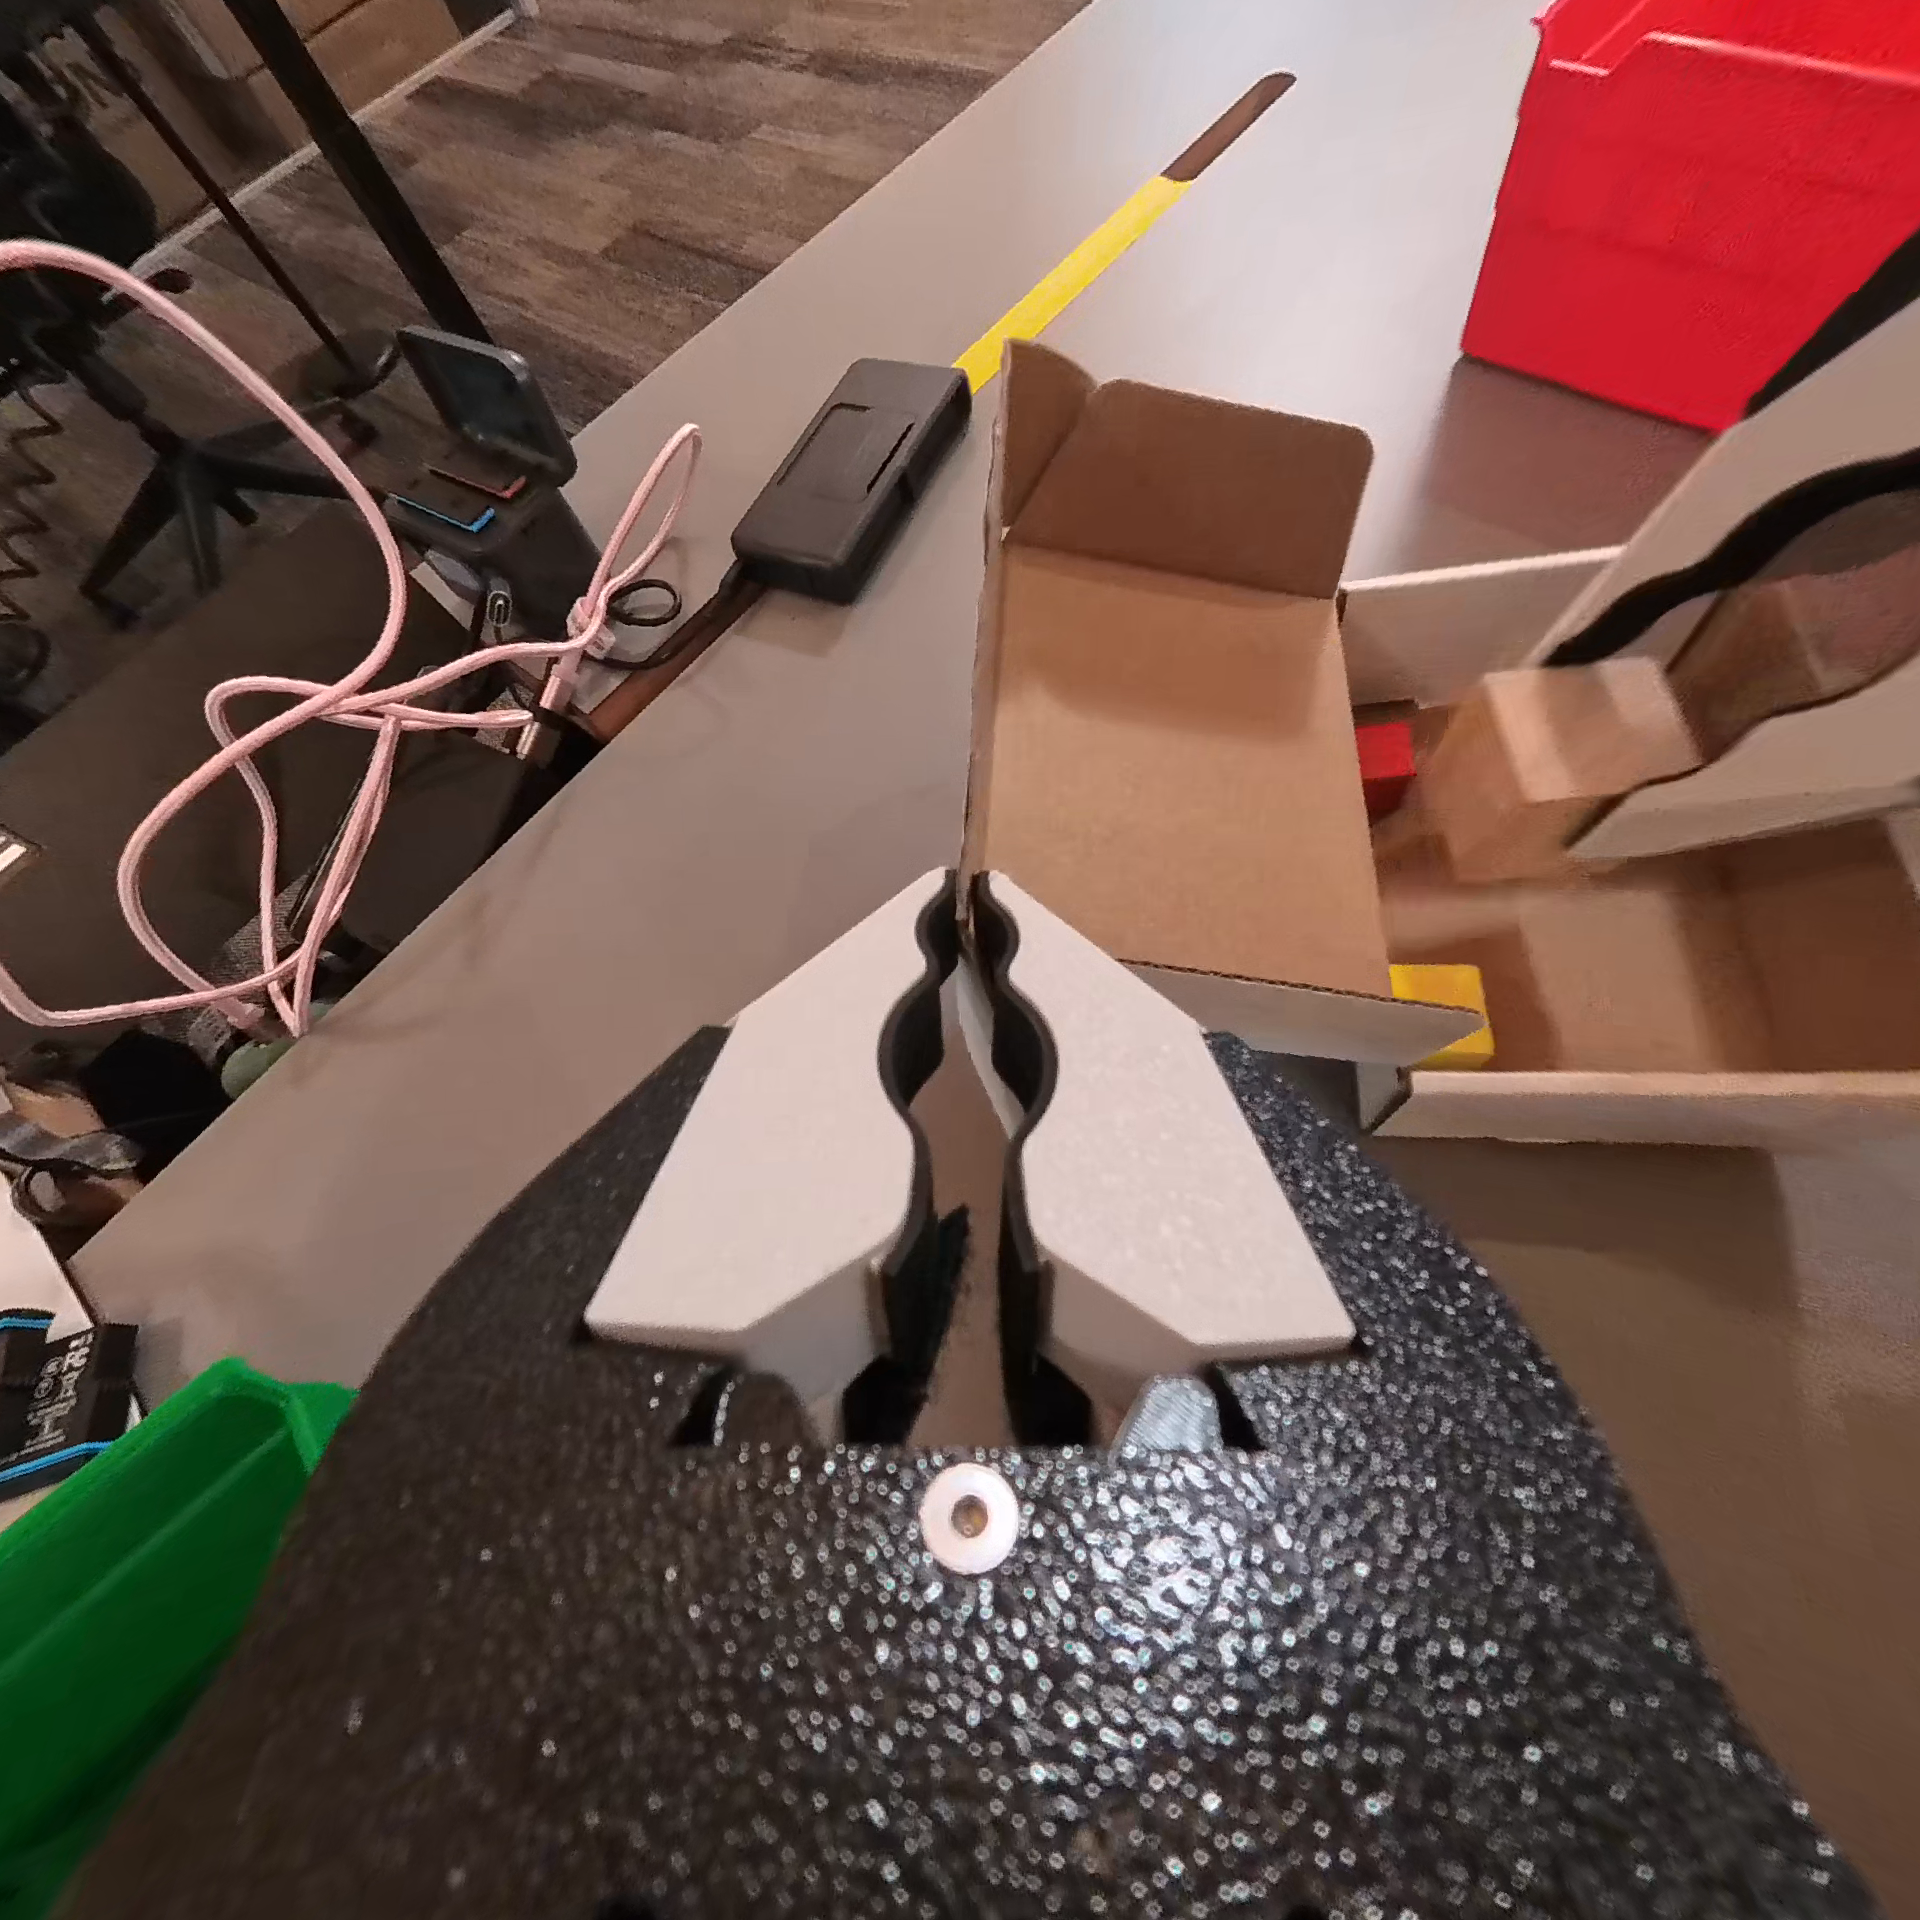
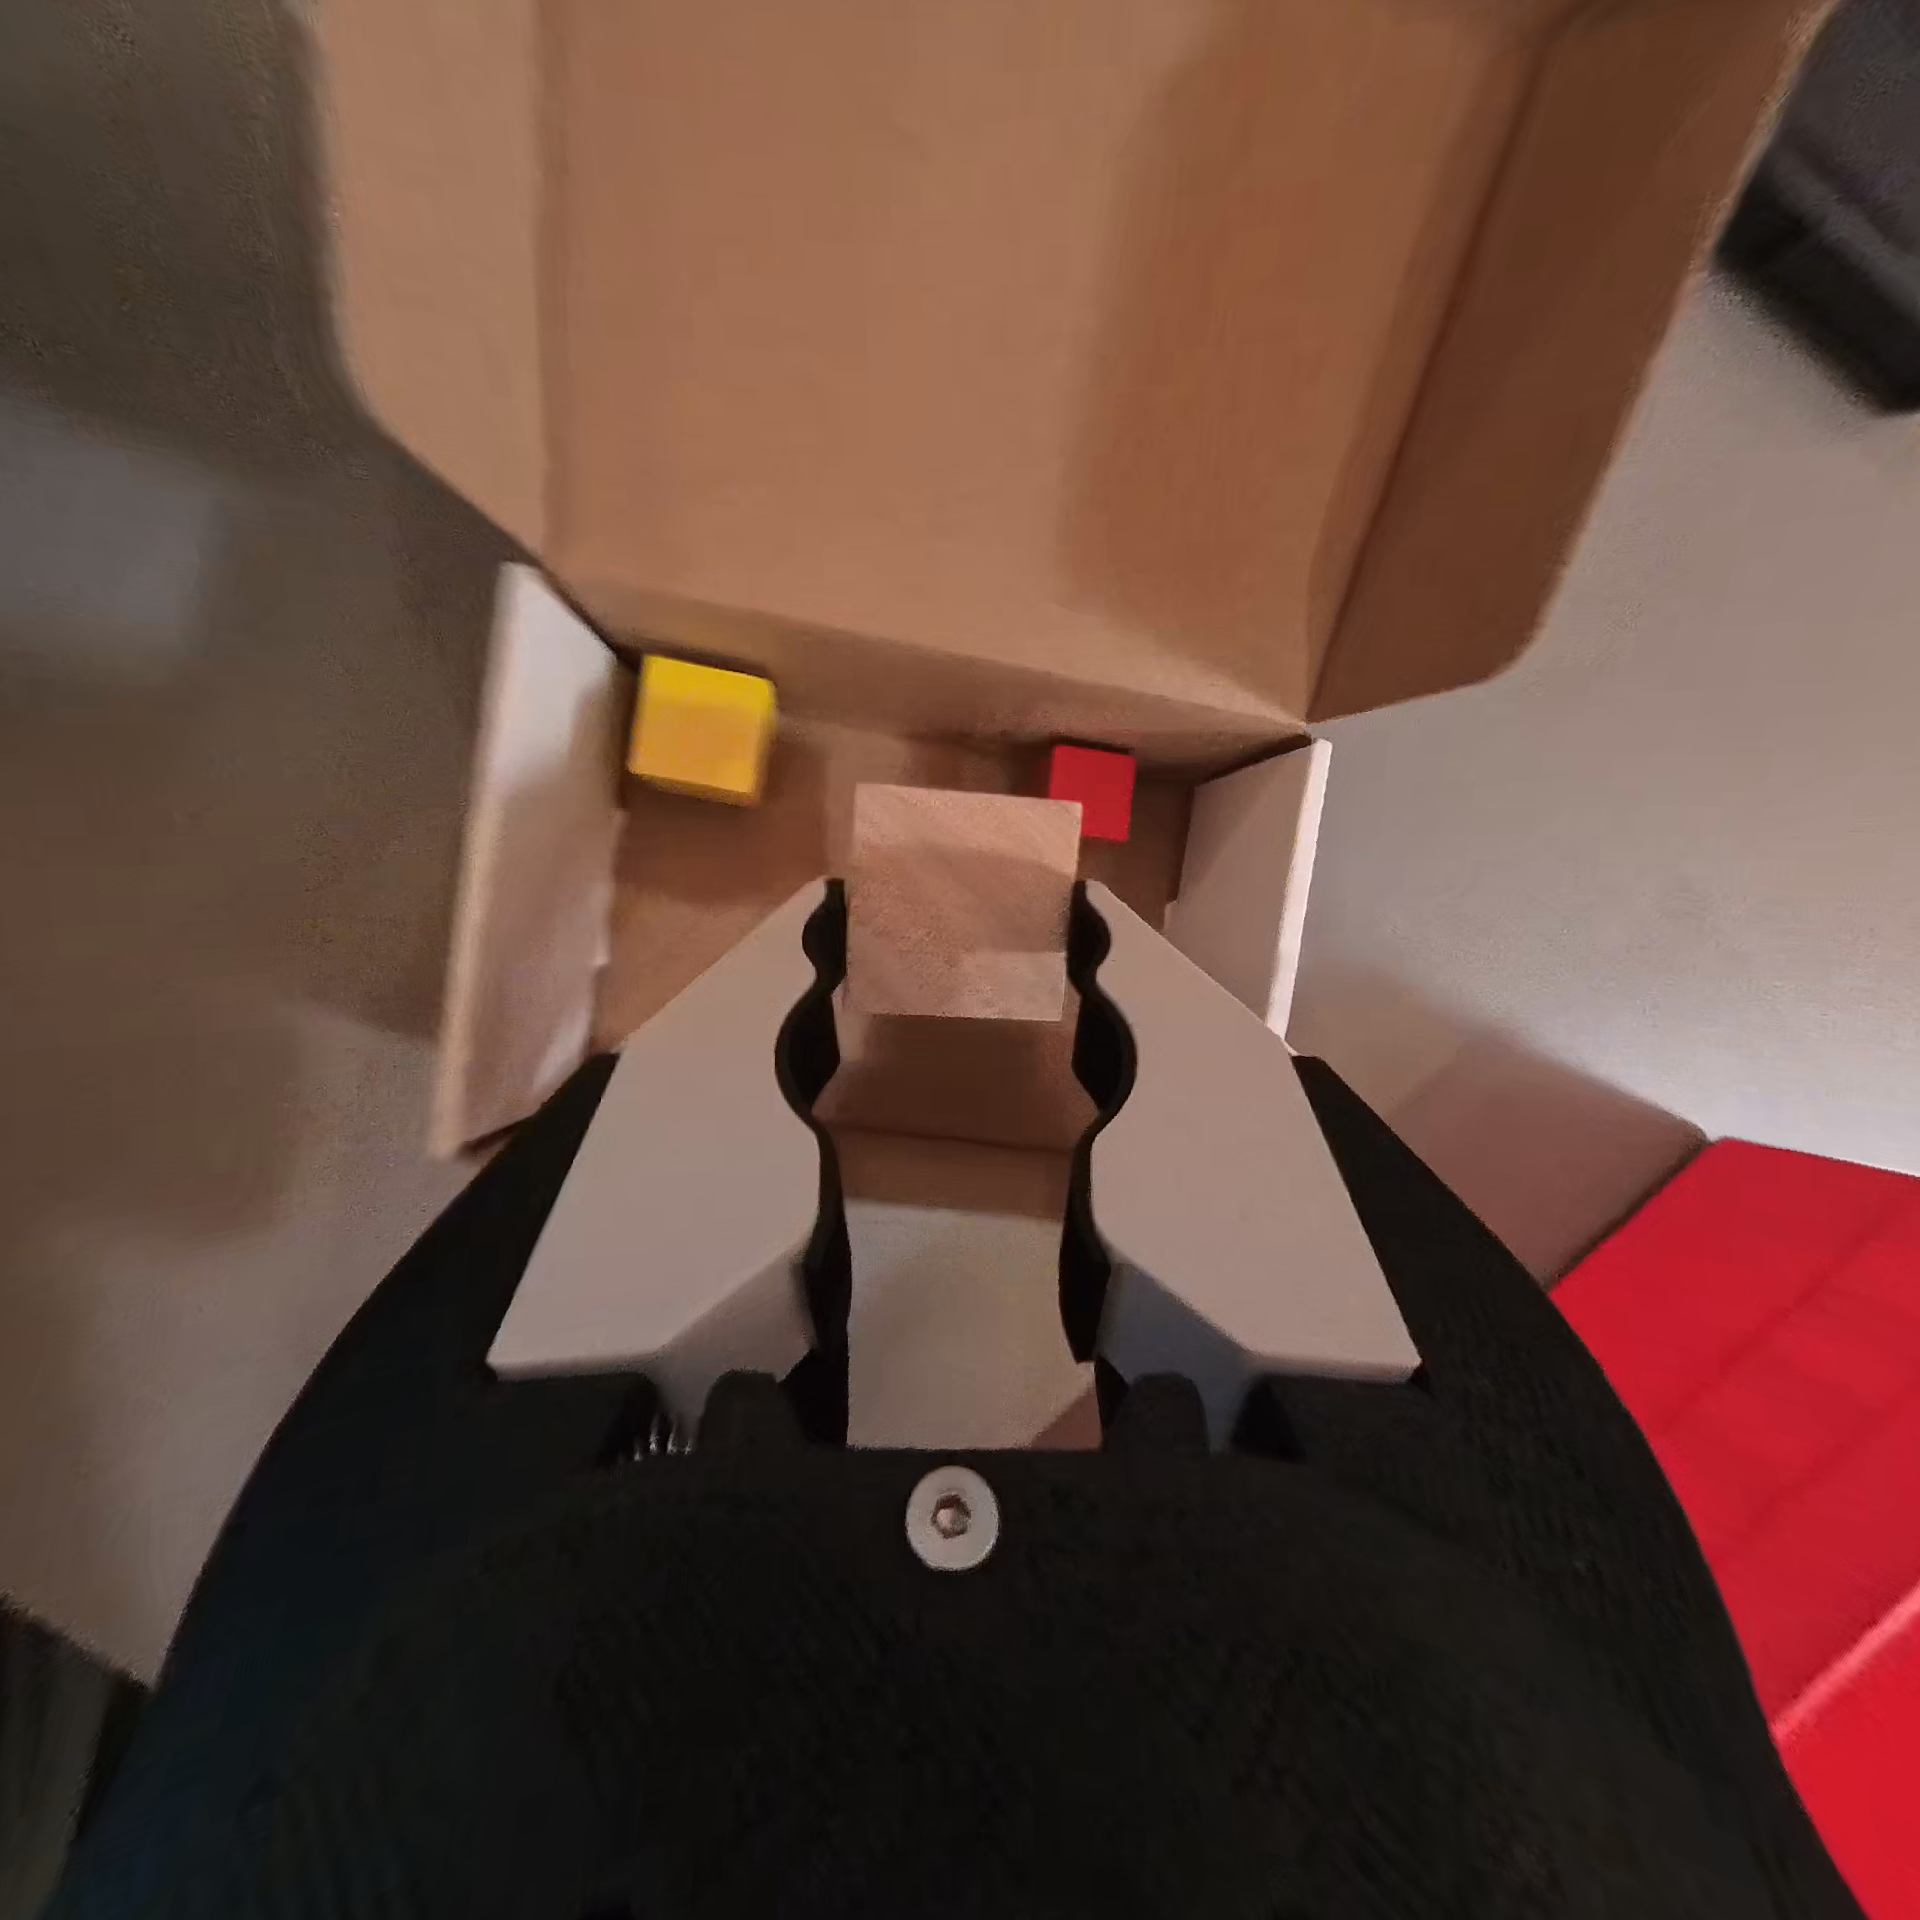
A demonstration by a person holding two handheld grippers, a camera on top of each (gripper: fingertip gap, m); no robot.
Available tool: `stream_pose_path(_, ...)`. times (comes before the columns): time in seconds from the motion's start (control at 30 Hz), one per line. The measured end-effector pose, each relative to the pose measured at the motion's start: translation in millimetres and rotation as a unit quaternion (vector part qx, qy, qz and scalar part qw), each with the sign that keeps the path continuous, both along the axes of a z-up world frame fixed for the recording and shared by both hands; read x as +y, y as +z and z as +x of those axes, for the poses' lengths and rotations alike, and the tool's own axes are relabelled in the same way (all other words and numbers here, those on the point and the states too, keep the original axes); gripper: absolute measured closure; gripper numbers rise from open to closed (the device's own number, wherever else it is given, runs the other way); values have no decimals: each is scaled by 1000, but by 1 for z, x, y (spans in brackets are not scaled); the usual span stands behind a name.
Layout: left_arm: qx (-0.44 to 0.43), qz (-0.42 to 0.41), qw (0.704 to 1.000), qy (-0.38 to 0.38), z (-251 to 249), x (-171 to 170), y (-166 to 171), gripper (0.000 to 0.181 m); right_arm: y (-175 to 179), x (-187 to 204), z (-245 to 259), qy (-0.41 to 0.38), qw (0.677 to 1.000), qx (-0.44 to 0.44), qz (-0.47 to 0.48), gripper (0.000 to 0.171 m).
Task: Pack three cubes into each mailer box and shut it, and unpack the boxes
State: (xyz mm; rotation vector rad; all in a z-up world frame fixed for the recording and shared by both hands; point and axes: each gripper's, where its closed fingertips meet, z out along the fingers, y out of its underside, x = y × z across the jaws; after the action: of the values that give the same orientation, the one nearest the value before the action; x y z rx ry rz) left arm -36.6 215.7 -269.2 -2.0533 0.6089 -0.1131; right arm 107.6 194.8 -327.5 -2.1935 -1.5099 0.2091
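A white mailer box [image 2: 1257, 883] stands open on the grey table, its brown lid [image 1: 1164, 748] raised upright. My left gripper [image 1: 966, 894] is shut on the lid's edge and holds it up. My right gripper [image 2: 956, 904] is shut on a plain wooden cube [image 2: 961, 904] and holds it over the box's inside; it also shows in the left wrist view [image 1: 1558, 748]. A yellow cube [image 2: 701, 743] lies in the box's far left corner and a red cube [image 2: 1096, 784] in the far right. Both show partly in the left wrist view, yellow [image 1: 1439, 992] and red [image 1: 1387, 753].
A red bin [image 1: 1683, 197] stands at the back right of the table and shows low right in the right wrist view [image 2: 1766, 1434]. A green bin [image 1: 135, 1538] is at my lower left. A black device [image 1: 852, 478] with pink cables [image 1: 343, 665] lies by the table's left edge. A yellow tape strip [image 1: 1081, 270] runs along the table.
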Motion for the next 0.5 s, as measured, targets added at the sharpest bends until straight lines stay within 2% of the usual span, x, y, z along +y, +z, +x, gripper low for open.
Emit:
stream_pose_path(0.1,-5,1,1000,-3,0,0,1,181,46,-17,11,8,997,74,31,129)
stream_pose_path(0.17,-4,4,1000,-5,1,0,2,181,82,-18,39,-12,991,108,73,129)
stream_pose_path(0.23,-1,6,1000,-8,2,-1,3,181,115,-8,86,-67,983,121,119,129)
stream_pose_path(0.3,-1,8,1000,-10,3,-1,4,181,133,10,153,-154,970,100,160,129)
stream_pose_path(0.37,0,9,1000,-12,4,-1,4,181,129,25,222,-243,955,60,159,129)
stream_pose_path(0.5,4,11,1000,-16,6,-1,4,181,72,33,311,-337,939,-6,64,129)
